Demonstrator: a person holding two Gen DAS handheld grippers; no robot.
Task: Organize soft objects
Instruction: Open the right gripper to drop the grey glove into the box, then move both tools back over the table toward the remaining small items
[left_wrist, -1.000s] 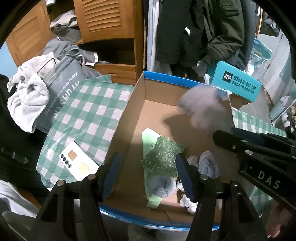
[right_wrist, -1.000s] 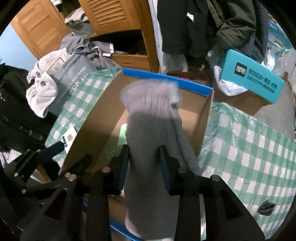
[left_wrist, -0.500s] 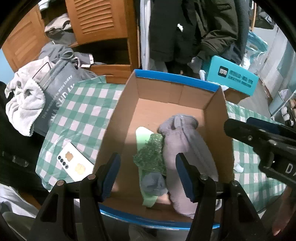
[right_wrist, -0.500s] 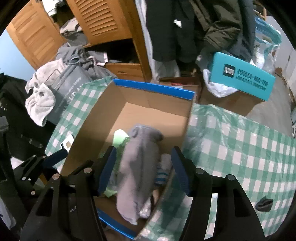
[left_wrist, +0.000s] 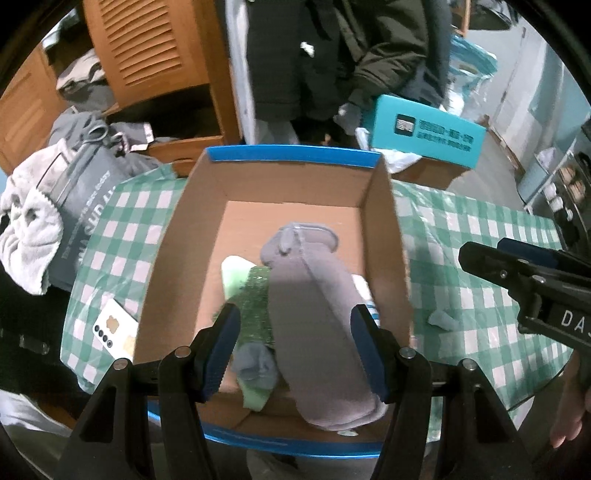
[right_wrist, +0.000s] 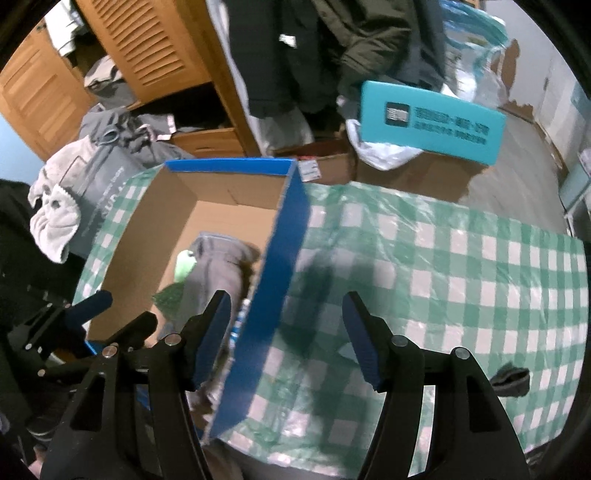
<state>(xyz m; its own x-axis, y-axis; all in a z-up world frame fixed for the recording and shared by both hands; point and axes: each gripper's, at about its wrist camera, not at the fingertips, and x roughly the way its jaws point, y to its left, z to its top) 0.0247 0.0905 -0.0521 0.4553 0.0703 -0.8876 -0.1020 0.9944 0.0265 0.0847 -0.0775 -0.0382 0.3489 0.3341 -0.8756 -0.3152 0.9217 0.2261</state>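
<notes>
Left wrist view looks straight down into the cardboard box, where the long grey sock lies lengthwise beside a green glittery piece, a pale green item and a small grey-blue sock. The left hand-held gripper hovers over them with jaws apart, grasping nothing. In the right wrist view the right hand-held gripper is likewise released; its jaws have just been opening, and nothing sits between them but the blue outer wall of the box.

The drop looks done, so the step in hand is likely fetching the next loose piece. Two remain on the checked cloth of the worktop: a small grey-blue scrap just beside the box's right wall, and a dark one towards the worktop's right edge. Keep the jaws wide, come down over one scrap, and pinch the fabric only, not the plastic cloth, which may wrinkle and lift.

Room is generous to the right of the box. The box wall stands high, so lift clear before crossing it. A phone lies near the left edge.
</notes>
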